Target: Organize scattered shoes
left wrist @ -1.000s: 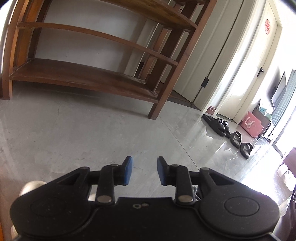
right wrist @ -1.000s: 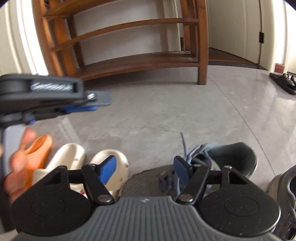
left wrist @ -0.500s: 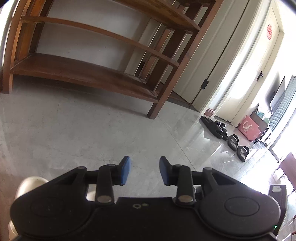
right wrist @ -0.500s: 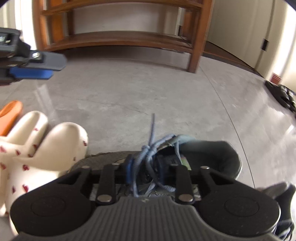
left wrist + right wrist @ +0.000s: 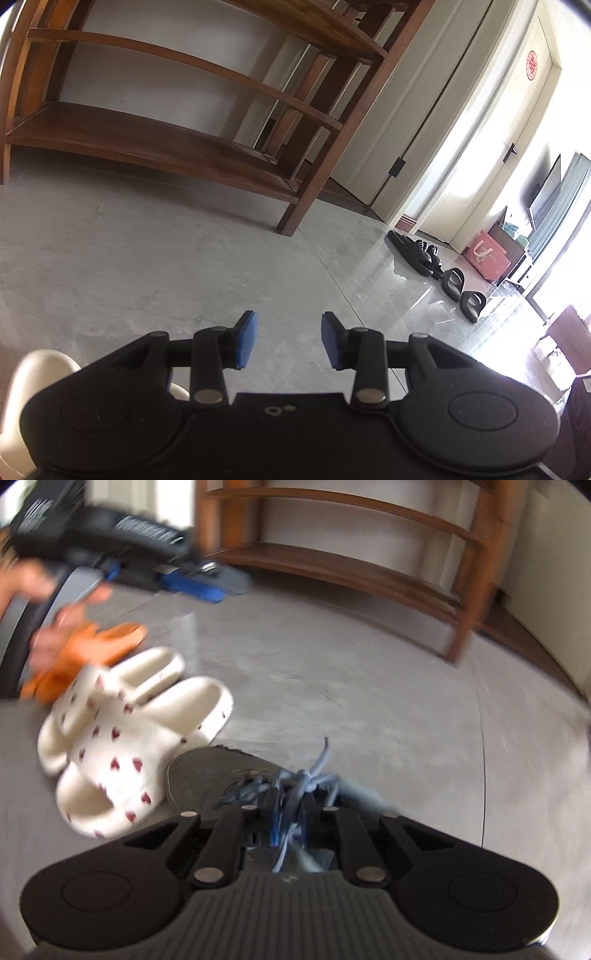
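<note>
Right wrist view: the right gripper (image 5: pixel 286 819) has just closed its fingers onto the grey sneaker (image 5: pixel 218 775) at its laces, ready to carry, while the left gripper (image 5: pixel 288 341) has eased apart, empty.

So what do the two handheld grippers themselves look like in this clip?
Both are alike: the left gripper has a black body with two round discs, black linkage arms with silver pivot pins, and blue pads on the fingers. The right gripper adds a grey ribbed panel at its base.
</note>
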A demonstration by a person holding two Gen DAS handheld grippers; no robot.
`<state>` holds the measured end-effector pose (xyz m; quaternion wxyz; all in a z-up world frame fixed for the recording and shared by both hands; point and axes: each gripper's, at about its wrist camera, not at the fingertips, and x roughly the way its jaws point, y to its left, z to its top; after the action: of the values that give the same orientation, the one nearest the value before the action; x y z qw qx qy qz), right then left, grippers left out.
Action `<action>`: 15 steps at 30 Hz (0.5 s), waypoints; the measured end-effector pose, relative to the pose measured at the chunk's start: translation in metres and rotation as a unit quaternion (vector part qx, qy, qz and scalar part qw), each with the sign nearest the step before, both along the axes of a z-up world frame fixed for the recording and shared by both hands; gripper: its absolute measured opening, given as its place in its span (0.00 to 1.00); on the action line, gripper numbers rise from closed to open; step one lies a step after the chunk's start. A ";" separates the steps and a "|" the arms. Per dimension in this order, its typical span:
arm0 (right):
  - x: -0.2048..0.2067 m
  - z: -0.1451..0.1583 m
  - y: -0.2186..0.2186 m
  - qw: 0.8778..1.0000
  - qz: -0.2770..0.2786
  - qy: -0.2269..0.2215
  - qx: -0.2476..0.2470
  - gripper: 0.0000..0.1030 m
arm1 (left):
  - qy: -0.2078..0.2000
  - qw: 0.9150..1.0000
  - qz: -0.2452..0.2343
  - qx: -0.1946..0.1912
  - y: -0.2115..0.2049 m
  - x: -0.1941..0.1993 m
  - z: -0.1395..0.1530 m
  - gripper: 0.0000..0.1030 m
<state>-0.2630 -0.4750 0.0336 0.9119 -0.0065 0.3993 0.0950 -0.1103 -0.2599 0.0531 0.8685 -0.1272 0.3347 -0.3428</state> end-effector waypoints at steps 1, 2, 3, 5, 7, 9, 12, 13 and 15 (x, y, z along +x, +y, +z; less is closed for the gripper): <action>-0.005 0.000 0.000 1.000 -0.023 0.008 0.005 0.16 | 0.001 1.000 -0.001 0.000 0.000 0.000 -0.001 0.37; -0.011 0.000 0.002 0.999 -0.036 0.014 0.004 0.17 | 0.001 1.000 -0.001 0.001 0.000 0.000 -0.001 0.37; -0.014 -0.001 0.004 0.999 -0.039 0.015 0.001 0.20 | 0.004 1.000 -0.001 0.001 -0.001 0.000 -0.003 0.37; -0.017 -0.002 0.010 0.999 -0.034 0.025 -0.035 0.20 | 0.010 1.000 -0.001 0.001 0.000 0.000 -0.005 0.37; -0.014 -0.001 0.010 0.997 -0.022 0.035 -0.061 0.20 | 0.012 1.000 -0.003 -0.001 0.001 0.000 -0.006 0.37; -0.012 0.002 0.005 0.996 -0.003 0.041 -0.081 0.26 | 0.006 1.000 -0.005 -0.001 0.000 -0.001 -0.003 0.37; -0.007 0.001 -0.001 0.994 0.028 0.059 -0.082 0.69 | 0.003 1.000 -0.002 -0.002 0.002 -0.001 -0.002 0.38; -0.004 -0.003 0.001 0.994 0.039 0.062 -0.085 0.69 | 0.003 1.000 0.000 -0.002 0.003 -0.001 -0.002 0.38; 0.002 -0.012 0.004 0.991 0.048 0.082 -0.090 0.69 | 0.004 1.000 0.003 -0.002 0.006 0.000 -0.002 0.38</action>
<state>-0.2612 -0.4710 0.0213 0.8663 -0.0999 0.4786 0.1025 -0.1106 -0.2538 0.0513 0.8679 -0.1311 0.3372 -0.3403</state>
